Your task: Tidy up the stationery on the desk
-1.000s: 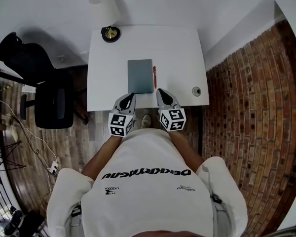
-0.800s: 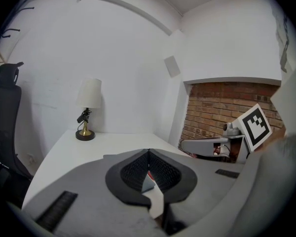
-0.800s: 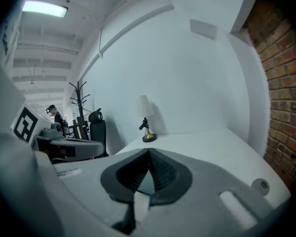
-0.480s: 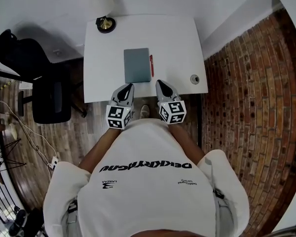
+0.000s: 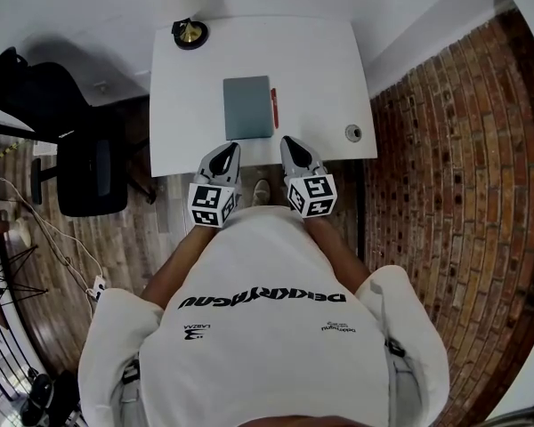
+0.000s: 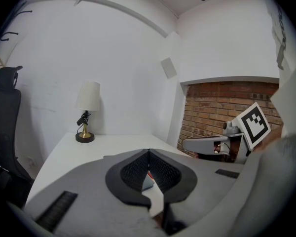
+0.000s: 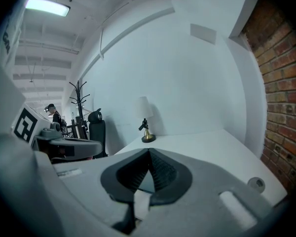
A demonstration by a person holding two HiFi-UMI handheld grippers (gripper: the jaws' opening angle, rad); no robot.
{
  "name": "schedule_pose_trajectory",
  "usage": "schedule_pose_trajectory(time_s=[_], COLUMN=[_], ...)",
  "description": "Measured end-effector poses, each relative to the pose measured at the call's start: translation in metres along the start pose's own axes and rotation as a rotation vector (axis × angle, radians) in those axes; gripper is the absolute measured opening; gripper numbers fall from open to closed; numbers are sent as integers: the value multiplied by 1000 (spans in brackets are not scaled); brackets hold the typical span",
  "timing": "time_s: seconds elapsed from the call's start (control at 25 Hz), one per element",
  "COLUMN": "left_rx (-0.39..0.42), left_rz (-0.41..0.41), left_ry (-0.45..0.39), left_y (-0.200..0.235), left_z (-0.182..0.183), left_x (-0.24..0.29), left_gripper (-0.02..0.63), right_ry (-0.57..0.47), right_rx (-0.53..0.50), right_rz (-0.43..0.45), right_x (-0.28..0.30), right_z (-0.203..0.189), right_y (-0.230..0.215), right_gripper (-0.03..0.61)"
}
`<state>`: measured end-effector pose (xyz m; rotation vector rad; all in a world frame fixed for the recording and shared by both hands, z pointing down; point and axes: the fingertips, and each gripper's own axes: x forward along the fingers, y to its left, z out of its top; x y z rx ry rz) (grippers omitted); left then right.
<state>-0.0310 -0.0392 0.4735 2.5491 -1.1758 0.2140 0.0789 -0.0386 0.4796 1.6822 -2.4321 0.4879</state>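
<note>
- Along the right of the head view, a brick wall (image 5: 445, 185) runs from near to far, beside the desk's right edge.
- Nearest the camera is the person's white top (image 5: 267, 327), with both arms reaching toward the desk.
- A white desk (image 5: 320, 69) stands against the far white wall, and most of its surface is bare.
- A black office chair (image 5: 80, 167) sits on the wooden floor, left of the desk.
- The grey notebook (image 5: 247, 108) lies flat near the middle of the desk, a little toward its near edge, just beyond both tongs.
- The left tongs (image 5: 233, 149) are held at the desk's near edge; the left gripper view shows their tips (image 6: 148, 152) pressed together with nothing between them.
- The right tongs (image 5: 287, 143) are held just right of the left ones, apart from them. They too are closed and empty, tips (image 7: 149, 151) meeting.
- A small lamp (image 5: 190, 32) with a brass base stands at the far left corner of the desk.
- The red pen (image 5: 273, 108) lies just beside the notebook's right edge, parallel to it.
- A small round object (image 5: 353, 132), perhaps a tape roll though too small to be sure, sits near the desk's near right corner, well apart from the pen.
</note>
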Motion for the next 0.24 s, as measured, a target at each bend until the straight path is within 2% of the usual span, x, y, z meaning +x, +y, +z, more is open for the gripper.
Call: schedule_pose_trajectory(time_s=[0.24], left_rx=[6], left_rz=[-17], left_ry=[3], left_y=[2], left_z=[-4], left_x=[0], left_gripper=[-2], right_ry=[-14], right_rx=[-20], right_rz=[69], right_x=[2], right_z=[0], right_y=[10], right_gripper=[-11])
